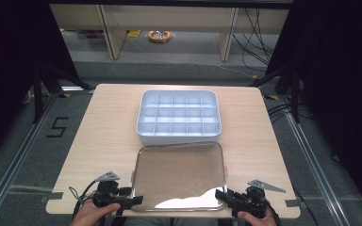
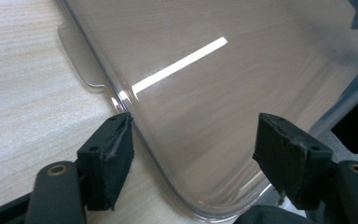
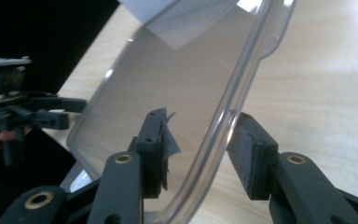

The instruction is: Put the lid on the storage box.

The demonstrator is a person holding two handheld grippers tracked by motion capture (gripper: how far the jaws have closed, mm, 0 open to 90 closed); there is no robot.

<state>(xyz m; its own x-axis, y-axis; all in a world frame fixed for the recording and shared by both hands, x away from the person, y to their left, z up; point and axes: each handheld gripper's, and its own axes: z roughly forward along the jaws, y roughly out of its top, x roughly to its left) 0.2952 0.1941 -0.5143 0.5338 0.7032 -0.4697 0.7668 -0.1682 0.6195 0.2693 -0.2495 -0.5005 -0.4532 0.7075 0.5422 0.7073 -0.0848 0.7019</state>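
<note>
The clear, flat rectangular plastic lid (image 1: 179, 176) lies on the pale wooden table (image 1: 103, 127), just in front of the white compartmented plastic box (image 1: 178, 117). The right gripper (image 3: 196, 140) pinches the lid's near right rim, apparently to lift it. The left gripper (image 2: 193, 135) straddles the near left corner, jaws spread, probably readying a matching hold.

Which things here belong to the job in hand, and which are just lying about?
In the job: clear plastic lid; pale blue compartment box; left hand-held gripper; right hand-held gripper.
Lying about: yellow coil on the floor; black cables.
</note>
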